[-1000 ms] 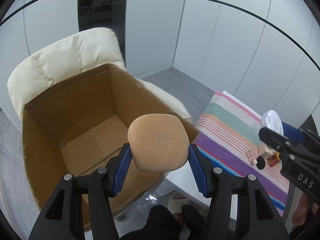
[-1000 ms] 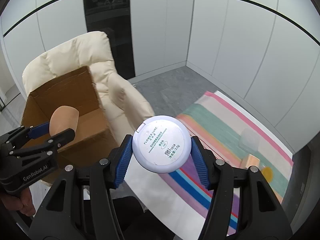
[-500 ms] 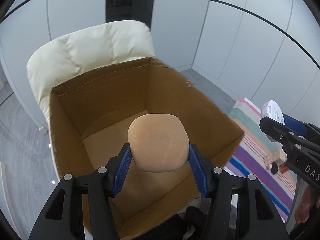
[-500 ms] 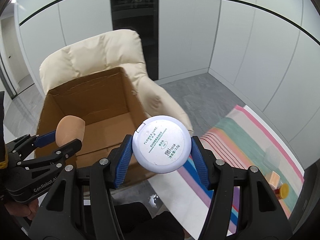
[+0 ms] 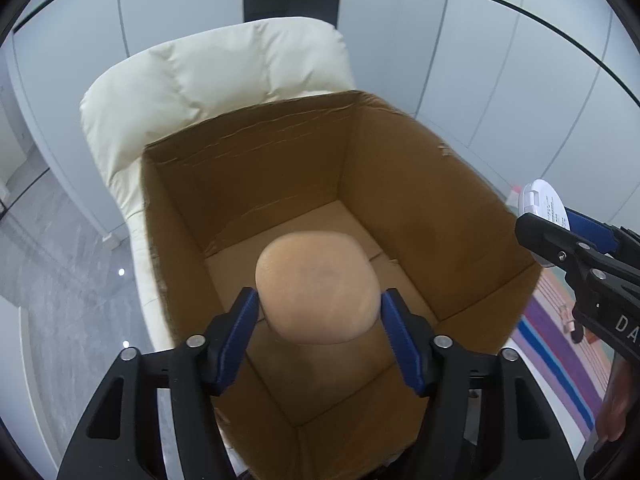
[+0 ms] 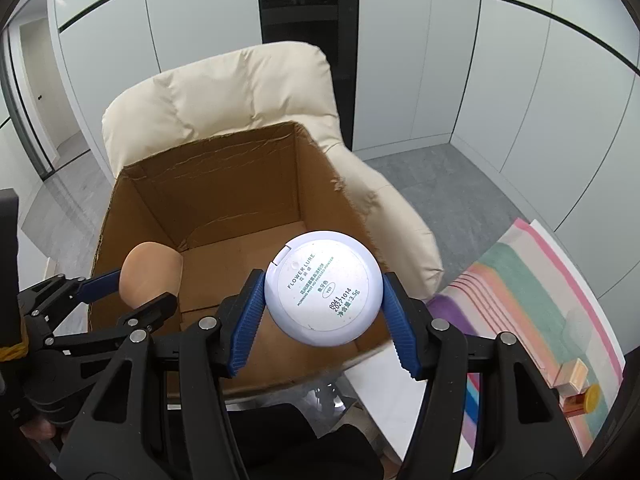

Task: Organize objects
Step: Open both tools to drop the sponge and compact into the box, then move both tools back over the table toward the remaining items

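My left gripper (image 5: 318,322) is shut on a tan rounded sponge (image 5: 318,286) and holds it above the open cardboard box (image 5: 400,184). The box looks empty inside. My right gripper (image 6: 324,312) is shut on a white round powder compact (image 6: 324,288) and holds it over the box's (image 6: 224,192) near right corner. The compact also shows at the right of the left wrist view (image 5: 542,202), and the sponge at the left of the right wrist view (image 6: 150,270).
The box sits on a cream padded armchair (image 6: 224,92). A striped cloth (image 6: 532,280) lies to the right with a small orange-capped bottle (image 6: 580,400) and a small block (image 6: 576,372) on it. Grey floor and white wall panels surround.
Both grippers have swung left toward the armchair. The box has moved to the middle of both views and now lies under the sponge and the compact. Both grips are unchanged.
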### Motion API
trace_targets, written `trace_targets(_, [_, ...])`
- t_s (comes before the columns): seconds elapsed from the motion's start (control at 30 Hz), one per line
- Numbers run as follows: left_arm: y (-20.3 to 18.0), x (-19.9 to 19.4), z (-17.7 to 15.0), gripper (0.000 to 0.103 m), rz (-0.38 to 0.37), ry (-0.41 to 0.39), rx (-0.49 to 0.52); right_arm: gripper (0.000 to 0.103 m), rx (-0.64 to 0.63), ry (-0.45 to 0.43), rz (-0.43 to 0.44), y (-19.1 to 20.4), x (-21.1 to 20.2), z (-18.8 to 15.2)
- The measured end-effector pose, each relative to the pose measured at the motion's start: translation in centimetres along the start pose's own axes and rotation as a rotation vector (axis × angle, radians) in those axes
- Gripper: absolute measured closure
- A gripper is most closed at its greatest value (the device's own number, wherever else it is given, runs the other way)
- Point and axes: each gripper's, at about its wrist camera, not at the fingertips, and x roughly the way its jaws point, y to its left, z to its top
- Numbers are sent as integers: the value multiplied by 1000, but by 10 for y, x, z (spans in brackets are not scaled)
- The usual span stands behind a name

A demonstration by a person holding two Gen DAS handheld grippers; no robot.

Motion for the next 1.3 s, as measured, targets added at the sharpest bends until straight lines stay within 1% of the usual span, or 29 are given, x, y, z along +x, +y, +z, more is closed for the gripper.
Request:
trace_targets(0.07, [8,-2,0,29,3,-9,-20,43,-2,11,3,3,6,2])
trace_targets(0.13, [14,-4,0,12,11,-21,-31,43,10,23,15,4,12,4])
trace_targets(0.2, [16,-9,-1,4,46,-52,-28,42,19,26,23,5,14,5])
trace_targets(0.23, [17,-12,-1,2,59,-70,-23,39,18,24,21,6,15,6])
trace_targets(0.27, [17,-13,-1,1,63,-78,-18,37,15,18,16,7,15,7])
trace_targets(0.33, [17,-14,-2,1,57,-82,-10,26,8,3,-4,9,14,7])
trace_targets(0.43, [19,-12,-2,1,36,-79,-26,21,-2,-5,-18,9,12,7])
trace_targets(0.5, [21,-10,-1,1,20,-70,-36,20,-3,-6,-16,8,11,7])
trace_targets(0.6, [19,-9,3,1,24,-68,-23,8,10,-10,-32,5,9,5])
trace_targets(0.7, [18,-12,7,1,26,-79,-35,4,14,-21,-30,0,5,3])
trace_targets(0.83, [11,-8,11,0,13,-81,-18,2,41,-48,-84,-15,-3,0])
trace_targets(0.9, [4,-6,11,0,12,-69,-6,0,79,-35,-88,-26,-4,-2])
trace_targets(0.97, [-3,-6,12,0,1,-74,-4,0,105,-26,-87,-35,-6,-5])
trace_targets(1.07, [-16,-8,12,0,-6,-88,24,0,134,-32,-112,-51,-10,-9])
trace_targets(1.3, [-42,-5,13,0,-28,-67,51,0,191,-34,-152,-83,-19,-19])
